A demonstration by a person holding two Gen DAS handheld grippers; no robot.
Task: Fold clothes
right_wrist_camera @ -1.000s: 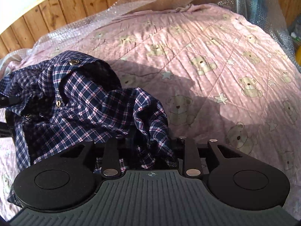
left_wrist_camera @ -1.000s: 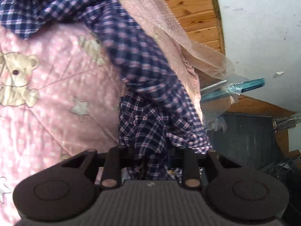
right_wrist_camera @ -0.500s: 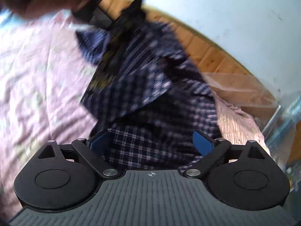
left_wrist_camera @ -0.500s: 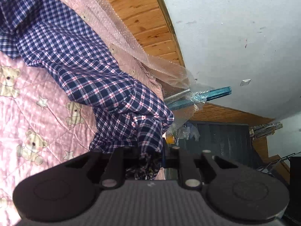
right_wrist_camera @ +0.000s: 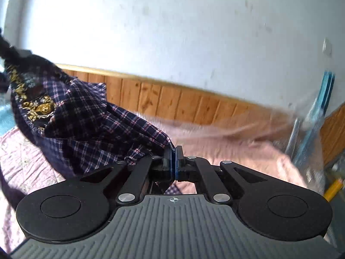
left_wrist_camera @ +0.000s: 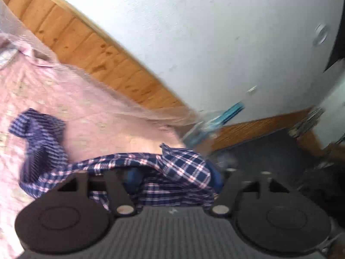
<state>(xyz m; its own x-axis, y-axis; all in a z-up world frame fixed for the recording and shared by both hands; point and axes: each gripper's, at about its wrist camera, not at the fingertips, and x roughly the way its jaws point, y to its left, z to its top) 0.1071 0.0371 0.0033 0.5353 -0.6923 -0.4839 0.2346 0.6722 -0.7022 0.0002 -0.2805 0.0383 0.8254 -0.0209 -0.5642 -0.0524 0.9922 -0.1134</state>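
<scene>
plaid shirt (right_wrist_camera: 90, 129) now hanging bunched above the pink quilt (left_wrist_camera: 90, 112), not lying crumpled like a sec ago | right gripper (right_wrist_camera: 173, 164) pinching an edge tight | left gripper (left_wrist_camera: 174, 179) spreading wide, cloth draping over it | looks like shaking it out, no fold showing

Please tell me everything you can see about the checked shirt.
The shirt is soft woven cloth, dark blue with pink and white checks, crumpled and unfolded. The right gripper is shut on one edge and holds it up, stretched leftwards. In the left view, it drapes between the open left gripper's fingers, trailing onto the pink bedcover.
</scene>
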